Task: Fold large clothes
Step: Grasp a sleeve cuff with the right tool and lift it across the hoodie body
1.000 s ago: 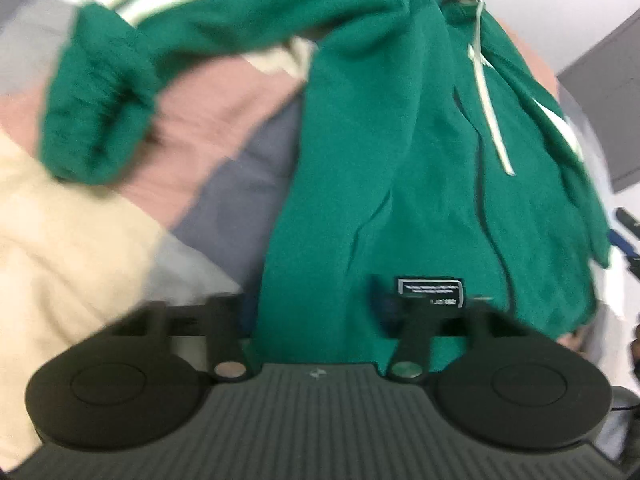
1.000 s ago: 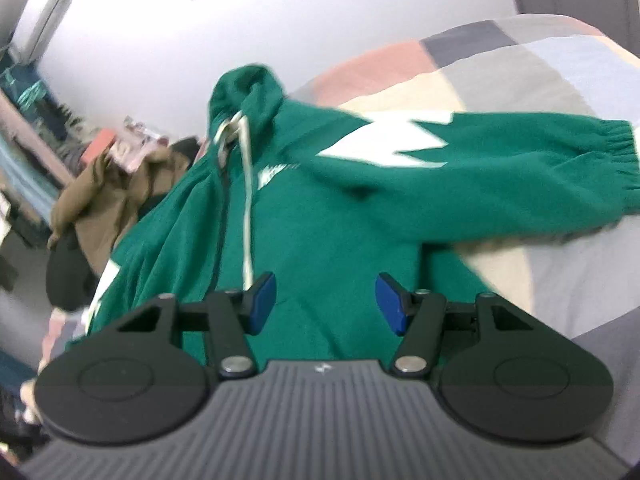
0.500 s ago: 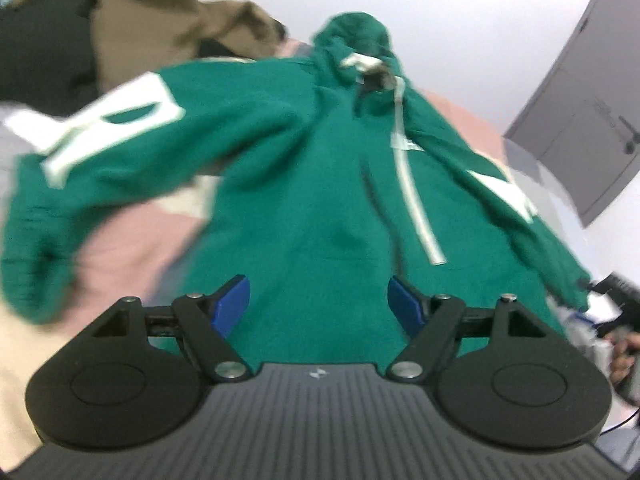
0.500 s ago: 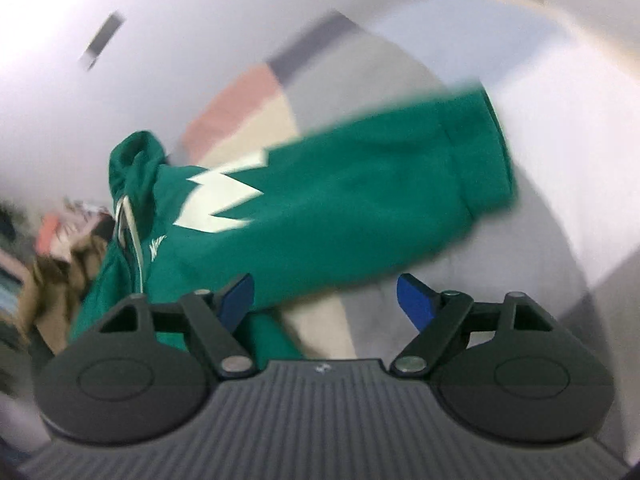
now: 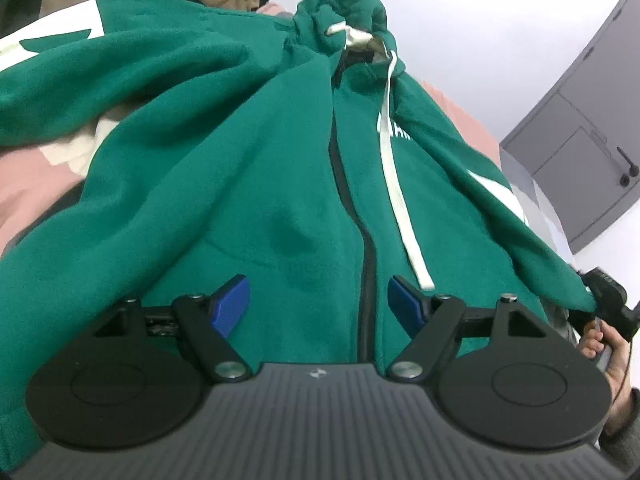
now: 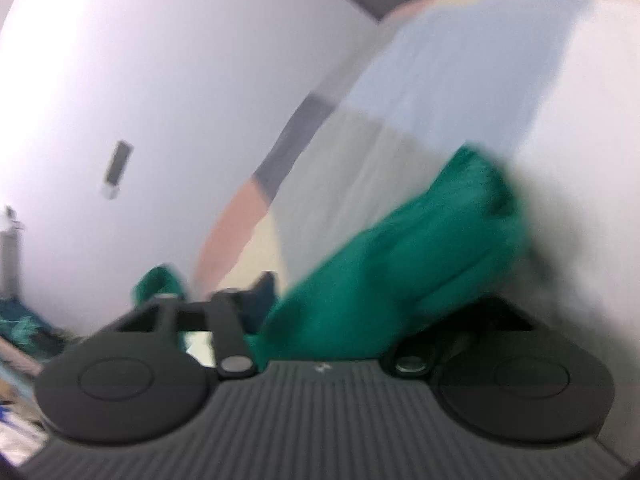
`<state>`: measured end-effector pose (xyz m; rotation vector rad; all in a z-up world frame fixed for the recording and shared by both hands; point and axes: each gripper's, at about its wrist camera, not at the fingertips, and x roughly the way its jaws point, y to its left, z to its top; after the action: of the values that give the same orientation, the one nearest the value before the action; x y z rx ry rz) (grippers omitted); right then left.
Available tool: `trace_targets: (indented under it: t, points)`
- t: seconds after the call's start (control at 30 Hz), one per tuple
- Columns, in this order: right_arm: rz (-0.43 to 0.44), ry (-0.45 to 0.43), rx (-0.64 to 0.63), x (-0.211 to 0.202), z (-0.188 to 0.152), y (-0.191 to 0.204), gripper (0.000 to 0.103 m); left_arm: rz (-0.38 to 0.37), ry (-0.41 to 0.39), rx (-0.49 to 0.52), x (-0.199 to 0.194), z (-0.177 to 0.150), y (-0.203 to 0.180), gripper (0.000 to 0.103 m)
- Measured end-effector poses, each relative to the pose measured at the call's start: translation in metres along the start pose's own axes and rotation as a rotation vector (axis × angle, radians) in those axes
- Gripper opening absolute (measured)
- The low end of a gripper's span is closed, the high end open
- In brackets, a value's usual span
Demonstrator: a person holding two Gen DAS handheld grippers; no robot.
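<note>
1. Left wrist view: the green hoodie (image 5: 248,184) lies spread face-up on the bed (image 5: 28,184); the left tongs (image 5: 318,300) hover open above its hem, holding nothing.
2. Right wrist view: the right tongs (image 6: 320,312) are closing around the sleeve (image 6: 400,268), likely starting the sleeve fold; next, carry it across the chest.

The left gripper (image 5: 319,300) is showing two bright blue fingertips (image 5: 231,304) with tiny ridges on them. They are sitting on thin black bars held by shiny silver screws. Behind them, two big round black discs are flanking a dark grey body with many straight grooves and a small white mark. The right gripper (image 6: 320,316) is looking the same, black and grey, but blurry. A hand (image 5: 608,356) is peeking out of a dark sleeve.
</note>
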<state>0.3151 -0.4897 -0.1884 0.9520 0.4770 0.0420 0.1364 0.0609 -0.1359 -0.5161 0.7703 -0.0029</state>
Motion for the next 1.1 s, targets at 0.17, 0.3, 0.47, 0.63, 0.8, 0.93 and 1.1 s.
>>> trace_targets:
  t: [0.17,0.3,0.47,0.63,0.8,0.93,1.1]
  points:
    - [-0.088,-0.153,-0.128,0.019,0.053,0.009,0.014,0.001,-0.037,0.026,0.012,0.007,0.001,0.08]
    - [-0.146,-0.24,-0.181,0.027,0.102,0.009,0.013,0.018,-0.06,0.088,0.02,0.008,-0.005,0.08]
    - [-0.252,-0.349,-0.261,0.031,0.16,0.006,0.011,0.033,-0.069,0.12,0.034,0.012,-0.009,0.08]
    - [-0.271,-0.362,-0.384,0.046,0.195,0.021,0.011,0.051,-0.074,0.159,0.045,0.018,-0.012,0.08]
    - [-0.329,-0.393,-0.448,0.066,0.22,0.034,0.011,0.09,-0.076,0.224,0.06,0.02,-0.019,0.08]
    - [-0.359,-0.412,-0.52,0.07,0.217,0.052,0.011,0.098,-0.073,0.26,0.068,0.025,-0.022,0.081]
    - [-0.268,-0.44,-0.661,0.042,0.191,0.111,0.011,0.077,-0.066,0.261,0.063,0.026,-0.021,0.081]
